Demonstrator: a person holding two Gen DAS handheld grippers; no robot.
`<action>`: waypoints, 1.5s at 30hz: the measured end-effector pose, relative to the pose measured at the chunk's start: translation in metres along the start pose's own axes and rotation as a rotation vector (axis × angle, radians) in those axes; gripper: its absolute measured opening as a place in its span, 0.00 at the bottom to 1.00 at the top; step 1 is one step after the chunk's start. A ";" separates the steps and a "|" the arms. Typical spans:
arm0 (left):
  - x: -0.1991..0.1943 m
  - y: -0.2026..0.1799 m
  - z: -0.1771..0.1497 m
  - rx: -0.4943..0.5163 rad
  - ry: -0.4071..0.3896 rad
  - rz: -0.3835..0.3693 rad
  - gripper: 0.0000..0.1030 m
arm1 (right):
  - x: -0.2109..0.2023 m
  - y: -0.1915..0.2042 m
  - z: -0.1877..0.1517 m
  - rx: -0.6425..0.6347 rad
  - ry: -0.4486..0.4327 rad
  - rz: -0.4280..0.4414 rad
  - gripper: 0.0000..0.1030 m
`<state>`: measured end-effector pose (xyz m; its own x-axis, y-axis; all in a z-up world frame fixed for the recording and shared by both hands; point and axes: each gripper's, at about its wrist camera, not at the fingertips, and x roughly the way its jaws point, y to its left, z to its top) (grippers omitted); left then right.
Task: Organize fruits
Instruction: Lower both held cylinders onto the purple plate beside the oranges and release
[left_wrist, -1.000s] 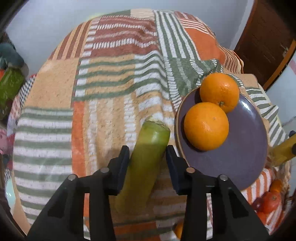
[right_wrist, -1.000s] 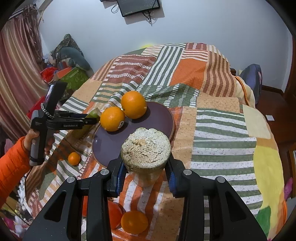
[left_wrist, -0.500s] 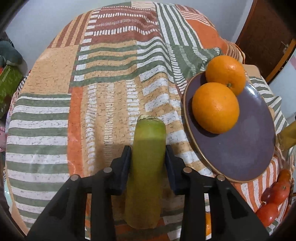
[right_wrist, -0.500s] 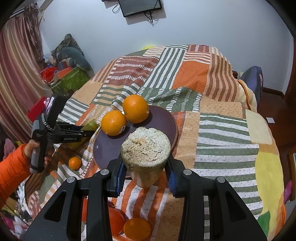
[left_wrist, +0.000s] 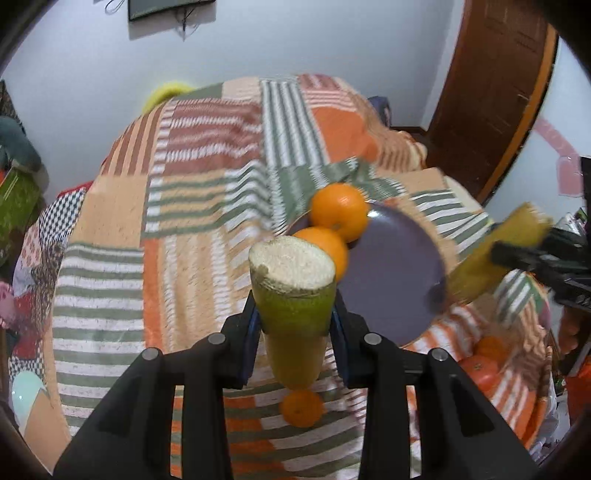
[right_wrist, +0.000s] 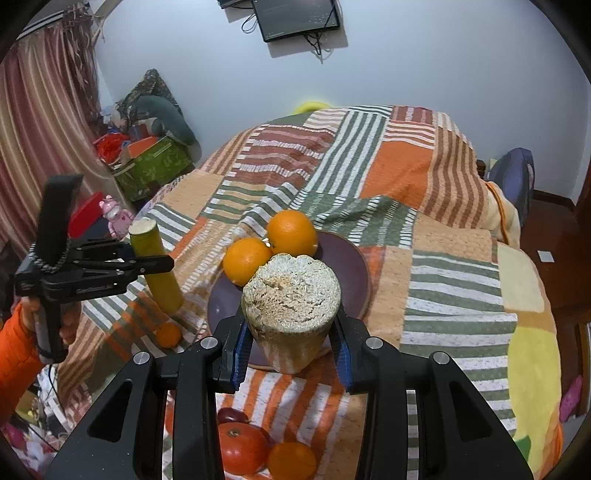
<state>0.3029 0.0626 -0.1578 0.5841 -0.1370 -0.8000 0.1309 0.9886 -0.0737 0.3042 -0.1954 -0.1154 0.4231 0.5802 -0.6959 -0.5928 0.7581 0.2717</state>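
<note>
My left gripper (left_wrist: 295, 317) is shut on a green sugarcane piece (left_wrist: 293, 295) and holds it upright above the blanket, left of the purple plate (left_wrist: 395, 266). Two oranges (left_wrist: 338, 212) lie on the plate's far left side. My right gripper (right_wrist: 291, 339) is shut on a second, yellowish sugarcane piece (right_wrist: 291, 295), held over the plate's near rim (right_wrist: 354, 273). The left gripper with its cane (right_wrist: 155, 266) shows at the left of the right wrist view. The right cane (left_wrist: 495, 254) shows at the right of the left wrist view.
A small orange (left_wrist: 301, 408) lies on the striped blanket (left_wrist: 184, 221) below the left gripper. A tomato (right_wrist: 242, 448) and another orange (right_wrist: 291, 461) lie near the bed's front edge. Boxes and clutter (right_wrist: 151, 158) stand by the curtain at the left.
The left gripper closed on the green sugarcane, lifted it off the blanket and tipped it upright. The right gripper kept its sugarcane and moved slightly toward the plate.
</note>
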 end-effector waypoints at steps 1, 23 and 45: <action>-0.001 -0.004 0.002 0.003 -0.004 -0.008 0.33 | 0.002 0.001 0.001 -0.001 0.005 0.007 0.34; 0.070 -0.054 0.029 0.039 0.066 -0.094 0.33 | 0.071 -0.020 0.017 0.043 0.110 0.087 0.34; 0.092 -0.065 0.041 0.067 0.053 -0.044 0.34 | 0.094 -0.044 0.029 0.109 0.120 0.046 0.41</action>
<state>0.3808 -0.0167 -0.2022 0.5335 -0.1749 -0.8275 0.2096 0.9752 -0.0710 0.3894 -0.1655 -0.1735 0.3088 0.5800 -0.7538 -0.5289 0.7634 0.3707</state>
